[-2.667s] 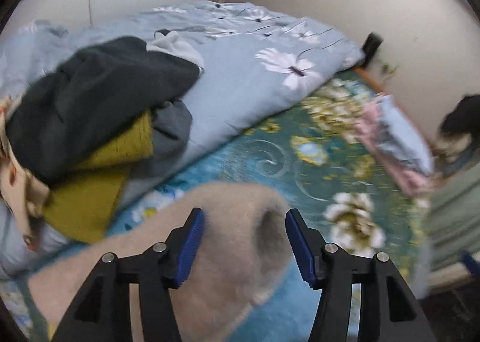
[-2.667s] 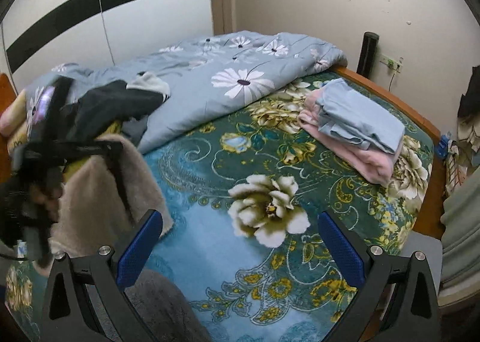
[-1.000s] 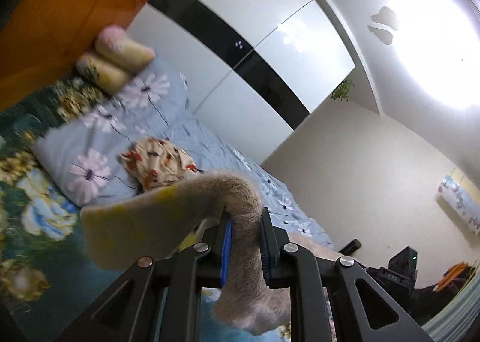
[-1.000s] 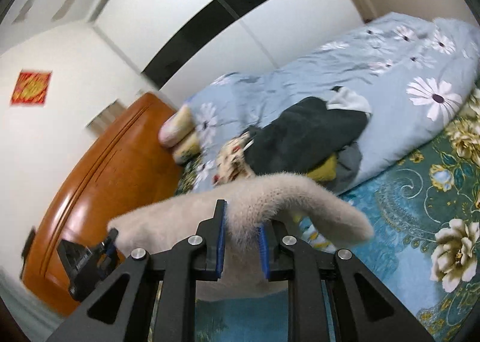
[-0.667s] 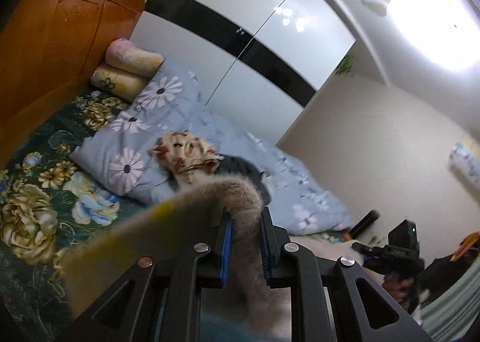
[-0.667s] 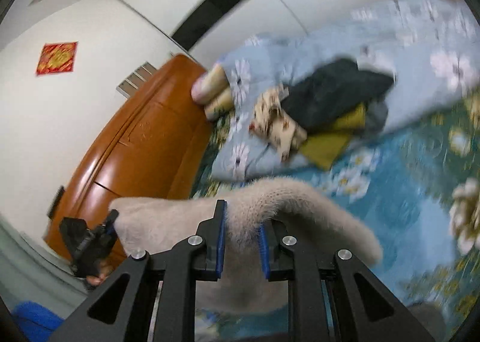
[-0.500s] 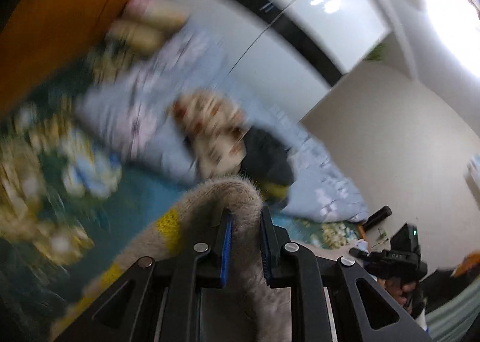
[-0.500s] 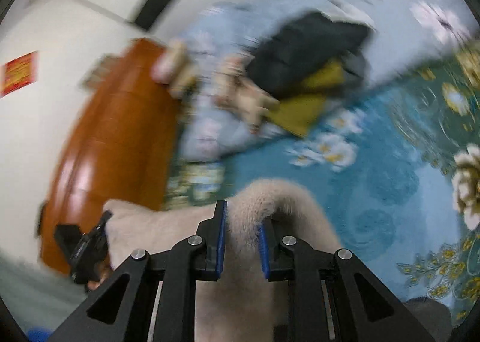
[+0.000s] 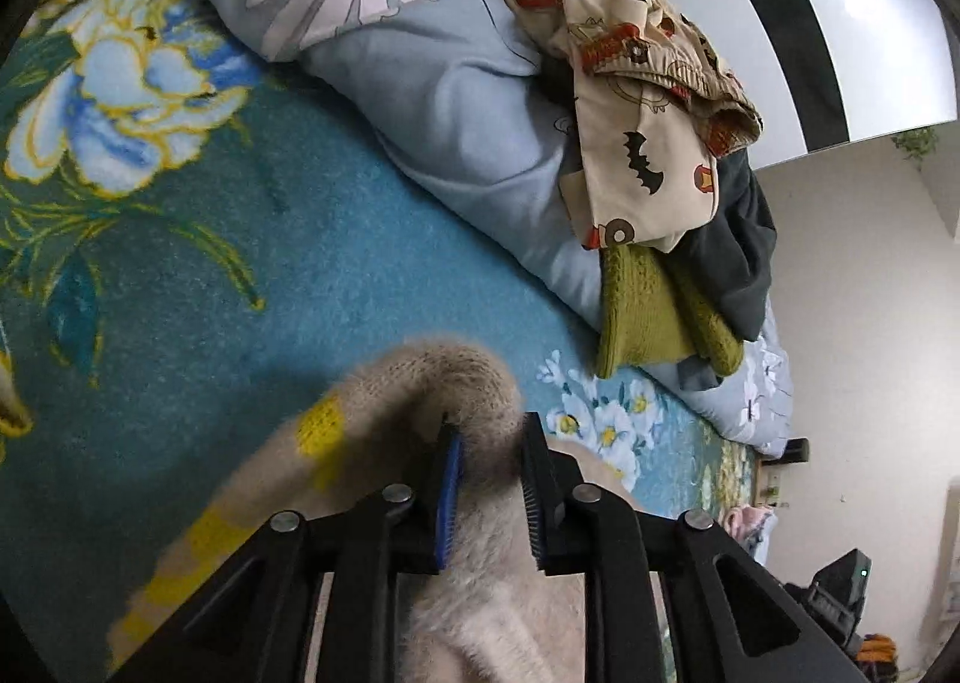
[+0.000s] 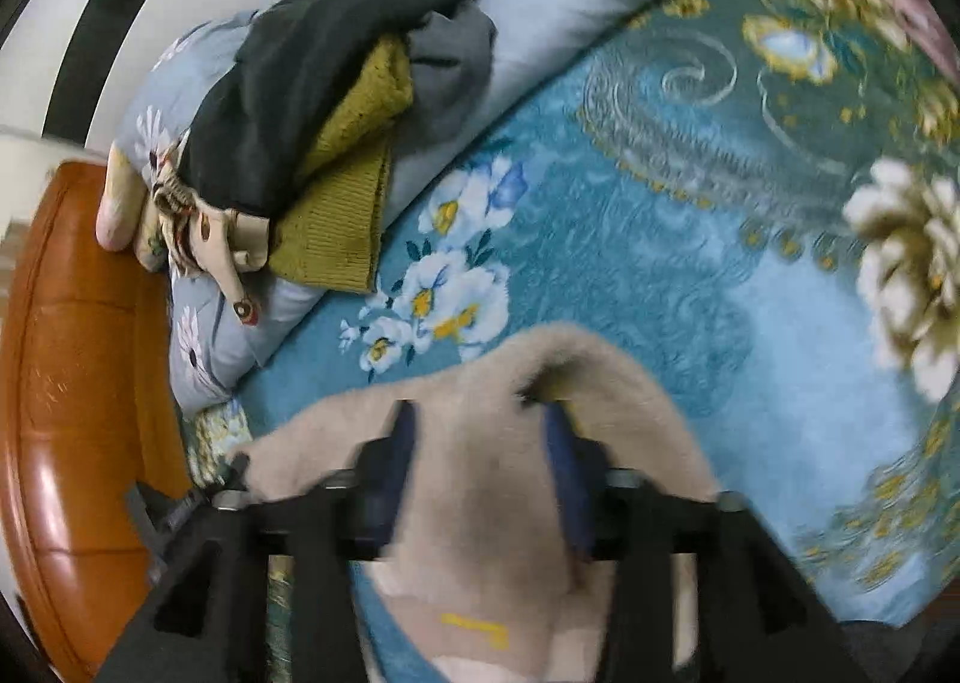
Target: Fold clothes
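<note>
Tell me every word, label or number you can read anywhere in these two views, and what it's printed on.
None: no readable words or numbers show in either view.
The cream printed garment carries only pictures, such as black bats and red shapes, no lettering.
The beige fuzzy sweater has plain yellow patches; a small yellow mark on it in the right wrist view is too blurred to read as text.

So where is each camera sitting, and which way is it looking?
Left wrist: rides on the left tongs, looking along them down at the teal flowered bedspread; its black arms and blue pads pinch the fuzzy beige sweater.
Right wrist: rides on the right tongs, facing the bed toward the orange headboard; the picture is blurry and its pads stand wider around the sweater.
Both show: the sweater, the bedspread, the clothes pile on the blue daisy quilt.
</note>
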Demonstrator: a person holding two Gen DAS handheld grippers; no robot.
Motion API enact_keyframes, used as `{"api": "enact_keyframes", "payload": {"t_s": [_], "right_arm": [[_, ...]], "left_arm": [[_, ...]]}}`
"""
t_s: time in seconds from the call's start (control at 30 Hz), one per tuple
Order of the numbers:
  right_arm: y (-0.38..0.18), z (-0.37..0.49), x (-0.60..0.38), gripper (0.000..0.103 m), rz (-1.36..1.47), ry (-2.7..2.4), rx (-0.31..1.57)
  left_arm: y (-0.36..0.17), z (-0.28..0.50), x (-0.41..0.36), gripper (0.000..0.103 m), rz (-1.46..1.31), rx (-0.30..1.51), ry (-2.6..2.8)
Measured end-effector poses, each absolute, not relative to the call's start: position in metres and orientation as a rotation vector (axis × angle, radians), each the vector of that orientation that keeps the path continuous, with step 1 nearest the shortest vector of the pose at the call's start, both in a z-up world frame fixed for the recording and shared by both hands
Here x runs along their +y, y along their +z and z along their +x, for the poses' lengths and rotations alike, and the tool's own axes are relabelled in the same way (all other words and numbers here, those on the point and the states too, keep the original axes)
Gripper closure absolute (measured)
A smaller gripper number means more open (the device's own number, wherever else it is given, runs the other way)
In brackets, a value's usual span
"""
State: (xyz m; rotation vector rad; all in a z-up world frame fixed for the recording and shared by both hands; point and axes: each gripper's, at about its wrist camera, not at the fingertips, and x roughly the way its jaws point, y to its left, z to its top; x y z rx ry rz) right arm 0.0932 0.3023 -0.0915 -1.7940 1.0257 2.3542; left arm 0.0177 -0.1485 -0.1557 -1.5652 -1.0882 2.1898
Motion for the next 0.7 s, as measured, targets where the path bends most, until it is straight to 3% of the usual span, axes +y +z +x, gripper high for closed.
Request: {"api": "enact_keyframes", "payload": {"t_s": [0.03,0.07,0.13,0.27,0.4,0.43,0.47,0.6,0.63,0.67,0.7], "right_arm": [[-0.089,0.097,0.301,0.051,-1.812,2.369,1.001],[-0.091,0.104,0.296,0.046,-1.847,2.374,0.993],[-0.099,0.116,0.284,0.037,-1.918,2.374,0.986],[-0.126,0.139,0.258,0.037,-2.096,2.294,0.912],[-0.150,0.141,0.242,0.037,-2.203,2.194,0.913],[-0.153,0.141,0.242,0.037,-2.199,2.178,0.930],[-0.155,0.141,0.241,0.037,-2.194,2.161,0.947],[-0.166,0.142,0.240,0.037,-2.173,2.095,1.014],[-0.169,0.142,0.240,0.046,-2.168,2.079,1.030],[-0.172,0.143,0.240,0.066,-2.162,2.062,1.046],[-0.170,0.140,0.241,0.072,-2.146,2.064,1.057]], "left_arm": [[-0.158,0.021,-0.147,0.059,-1.583,-1.071,2.179],[-0.162,0.025,-0.143,0.052,-1.608,-1.046,2.168],[-0.167,0.035,-0.136,0.051,-1.626,-1.007,2.154],[-0.174,0.051,-0.120,0.051,-1.631,-0.997,2.089],[-0.175,0.057,-0.104,0.058,-1.674,-0.922,2.088],[-0.174,0.058,-0.101,0.069,-1.683,-0.894,2.099],[-0.173,0.059,-0.099,0.073,-1.697,-0.866,2.109],[-0.160,0.060,-0.102,0.076,-1.646,-0.902,2.073],[-0.153,0.060,-0.102,0.077,-1.615,-0.925,2.057],[-0.145,0.058,-0.103,0.077,-1.577,-0.946,2.043],[-0.137,0.054,-0.103,0.077,-1.538,-0.961,2.033]]}}
